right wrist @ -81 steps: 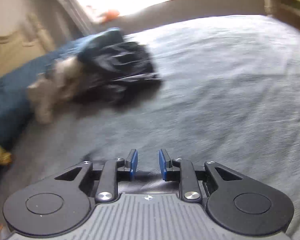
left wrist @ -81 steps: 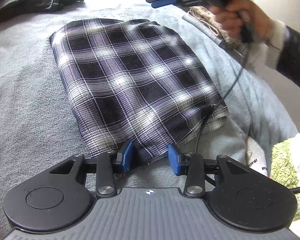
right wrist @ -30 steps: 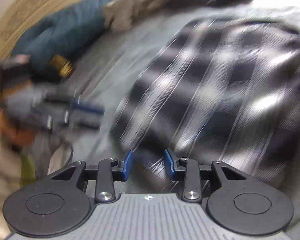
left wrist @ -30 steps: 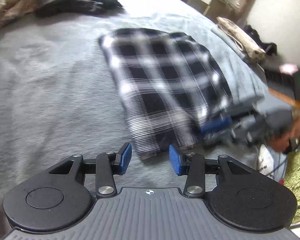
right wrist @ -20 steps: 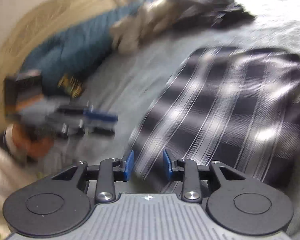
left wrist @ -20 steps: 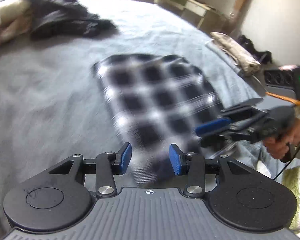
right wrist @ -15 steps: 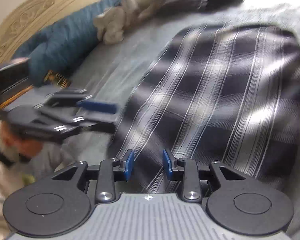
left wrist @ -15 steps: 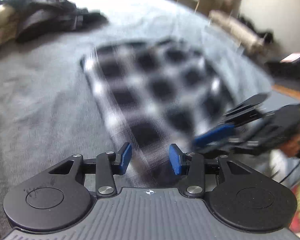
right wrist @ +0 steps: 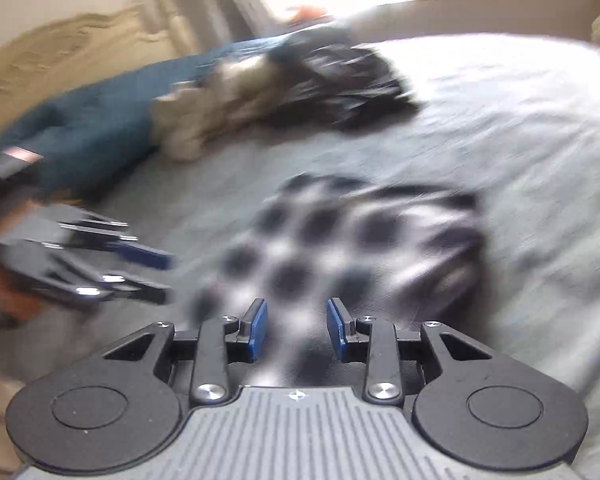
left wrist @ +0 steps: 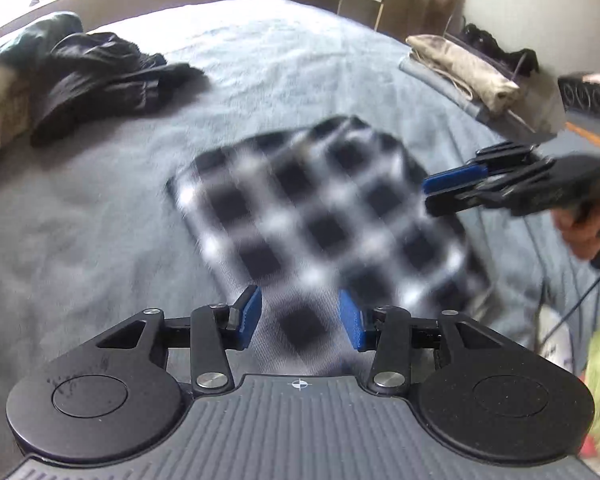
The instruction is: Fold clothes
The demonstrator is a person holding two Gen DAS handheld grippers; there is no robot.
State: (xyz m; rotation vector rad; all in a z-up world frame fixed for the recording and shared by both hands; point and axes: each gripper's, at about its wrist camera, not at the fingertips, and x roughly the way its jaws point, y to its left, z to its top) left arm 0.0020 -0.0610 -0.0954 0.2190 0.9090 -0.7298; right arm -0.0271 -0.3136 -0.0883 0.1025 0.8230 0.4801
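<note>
Both hand-held grippers, left [left wrist: 299, 317] and right [right wrist: 296, 329], open and empty; pinch plaid shirt [left wrist: 319, 216] edges squarely, lift evenly off bed [left wrist: 100, 200]

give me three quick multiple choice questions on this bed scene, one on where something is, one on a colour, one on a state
1. Where does the plaid garment lie?
A. on the grey bed cover
B. on the desk by the wall
C. on top of the dark clothes pile

2. What colour are the pads on the left gripper fingers?
A. red
B. blue
C. yellow

3. How do the jaws of the right gripper stand?
A. shut on the plaid garment
B. shut on nothing
C. open, holding nothing

Answers:
1. A, it lies folded on the bed cover, apart from the dark clothes pile further back.
2. B, both pads show blue in the left wrist view.
3. C, a clear gap shows between the pads, with the blurred plaid seen through it rather than pinched.
</note>
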